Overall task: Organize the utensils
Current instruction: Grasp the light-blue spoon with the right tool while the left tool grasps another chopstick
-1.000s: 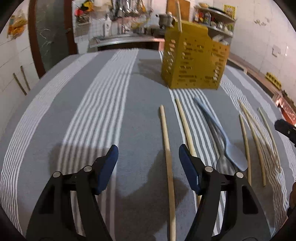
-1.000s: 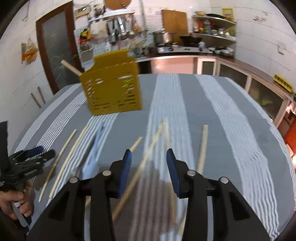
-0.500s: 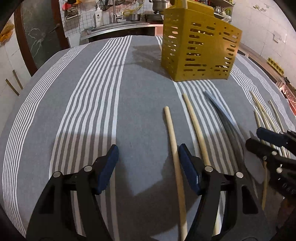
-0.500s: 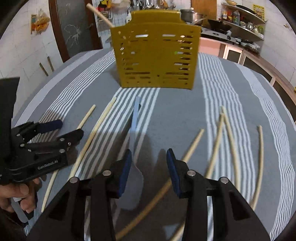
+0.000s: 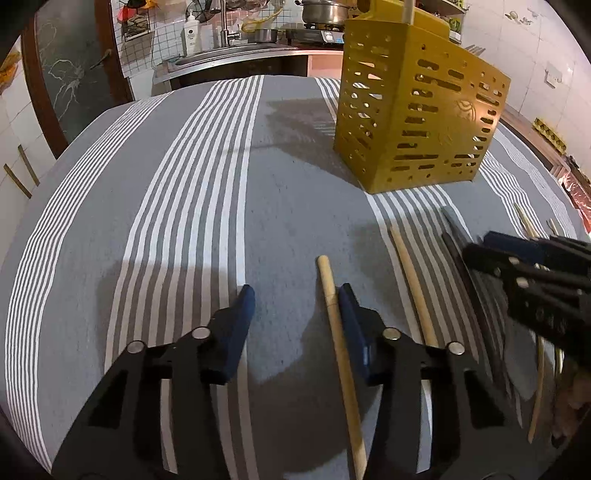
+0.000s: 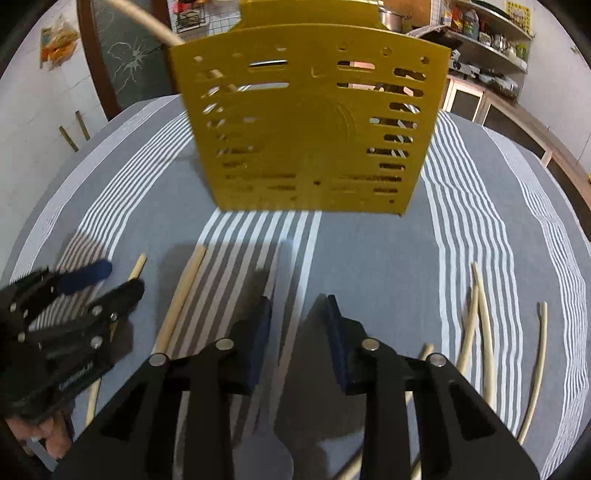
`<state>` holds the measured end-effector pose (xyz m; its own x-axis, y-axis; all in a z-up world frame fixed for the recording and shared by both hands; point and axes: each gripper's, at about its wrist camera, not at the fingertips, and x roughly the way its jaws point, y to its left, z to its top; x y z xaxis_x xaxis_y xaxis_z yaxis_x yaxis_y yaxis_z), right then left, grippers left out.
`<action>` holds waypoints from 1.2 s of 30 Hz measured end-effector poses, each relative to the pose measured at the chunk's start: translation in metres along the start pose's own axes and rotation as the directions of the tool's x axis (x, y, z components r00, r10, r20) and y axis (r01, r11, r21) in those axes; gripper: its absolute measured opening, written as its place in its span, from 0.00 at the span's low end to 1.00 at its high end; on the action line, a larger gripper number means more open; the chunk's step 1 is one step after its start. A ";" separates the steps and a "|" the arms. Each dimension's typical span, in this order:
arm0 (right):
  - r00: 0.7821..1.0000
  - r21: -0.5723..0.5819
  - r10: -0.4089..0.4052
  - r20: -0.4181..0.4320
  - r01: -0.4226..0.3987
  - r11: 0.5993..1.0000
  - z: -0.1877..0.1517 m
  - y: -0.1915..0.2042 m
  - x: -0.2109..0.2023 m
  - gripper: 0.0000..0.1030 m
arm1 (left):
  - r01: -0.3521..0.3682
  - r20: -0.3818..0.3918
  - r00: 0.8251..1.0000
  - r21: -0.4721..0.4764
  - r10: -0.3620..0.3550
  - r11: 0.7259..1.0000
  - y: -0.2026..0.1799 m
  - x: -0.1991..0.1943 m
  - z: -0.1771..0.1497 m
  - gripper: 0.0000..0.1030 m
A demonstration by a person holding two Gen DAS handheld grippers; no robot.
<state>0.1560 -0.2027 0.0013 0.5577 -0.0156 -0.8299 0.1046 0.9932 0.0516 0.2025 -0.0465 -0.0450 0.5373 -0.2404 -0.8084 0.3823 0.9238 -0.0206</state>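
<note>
One gripper (image 6: 107, 284) label: "GenRobot.AI"

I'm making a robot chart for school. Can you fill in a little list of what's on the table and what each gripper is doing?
table cover: striped cloth
holder: yellow basket, upright, one stick inside
left gripper: open, a wooden stick between its fingers
right gripper: open, over a grey spatula
loose sticks: several thin sticks on the cloth

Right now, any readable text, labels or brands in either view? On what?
Nothing reads cleanly.
White print on the left gripper body: motion-blurred, unreadable.
Emblem embossed on the yellow holder: no legible words.
Label on the soap bottle: too small.
Labels on the shelf jars: too small.
</note>
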 end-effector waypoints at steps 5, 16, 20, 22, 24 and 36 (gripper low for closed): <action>1.000 -0.021 0.006 -0.029 -0.007 1.000 0.006 0.008 0.009 0.12 | 0.016 -0.005 1.000 0.000 -0.016 1.000 0.000 0.001 0.003 0.31; 0.997 0.003 0.069 0.037 -0.069 0.998 -0.004 0.005 -0.024 0.06 | 0.088 -0.005 0.996 -0.065 -0.089 0.994 0.004 -0.007 0.002 0.04; 0.991 0.005 0.095 0.089 -0.096 0.995 -0.005 -0.005 -0.044 0.06 | 0.092 0.016 0.996 -0.070 -0.092 0.993 0.006 -0.016 0.004 0.04; 0.986 0.011 0.112 0.121 -0.114 0.993 -0.002 -0.011 -0.055 0.06 | 0.109 0.014 0.994 -0.085 -0.108 0.990 0.008 -0.018 0.004 0.04; 0.980 0.016 0.130 0.150 -0.134 0.991 -0.002 -0.019 -0.066 0.06 | 0.110 0.027 0.994 -0.089 -0.108 0.990 0.008 -0.024 0.005 0.04; 0.939 0.006 0.126 0.320 -0.135 0.991 0.001 -0.039 -0.119 0.07 | 0.115 0.188 0.977 -0.063 -0.101 0.991 -0.001 -0.091 0.021 0.04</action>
<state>0.0859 -0.2395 0.0984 0.8000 0.0734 -0.5954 0.0334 0.9855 0.1665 0.1694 -0.0322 0.0410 0.6276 -0.3845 -0.6770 0.3937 0.9069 -0.1501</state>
